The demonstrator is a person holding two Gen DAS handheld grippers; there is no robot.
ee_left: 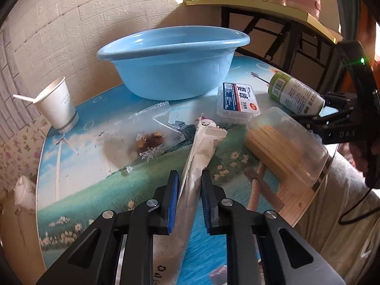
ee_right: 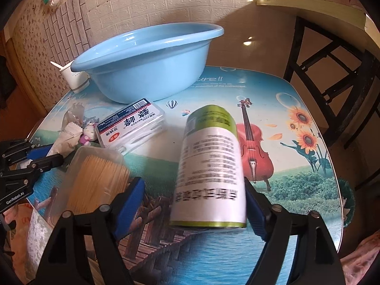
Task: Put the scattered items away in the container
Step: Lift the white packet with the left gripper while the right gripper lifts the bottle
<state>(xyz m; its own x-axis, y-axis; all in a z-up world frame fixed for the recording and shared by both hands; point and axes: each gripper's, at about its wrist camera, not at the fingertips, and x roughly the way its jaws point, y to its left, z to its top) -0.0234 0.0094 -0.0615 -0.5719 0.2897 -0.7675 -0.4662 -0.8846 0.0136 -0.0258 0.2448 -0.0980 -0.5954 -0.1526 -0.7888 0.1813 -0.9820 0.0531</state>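
Note:
A light blue basin (ee_left: 171,71) stands at the back of the table; it also shows in the right wrist view (ee_right: 147,64). My left gripper (ee_left: 190,201) has its pads around a long white paper-wrapped packet (ee_left: 197,156), close to both sides. My right gripper (ee_right: 193,204) is open around a lying green-and-white can (ee_right: 210,166); the right pad touches it, the left pad is apart. The can also shows in the left wrist view (ee_left: 295,93). A clear box of toothpicks (ee_left: 285,147), a floss-pick box (ee_left: 239,101) and a clear snack bag (ee_left: 144,137) lie on the table.
A white paper cup (ee_left: 58,105) with a spoon stands at the left by the brick wall. A shelf (ee_left: 261,7) with bottles and a black frame stands behind the table at the right. The table edge runs close at the right.

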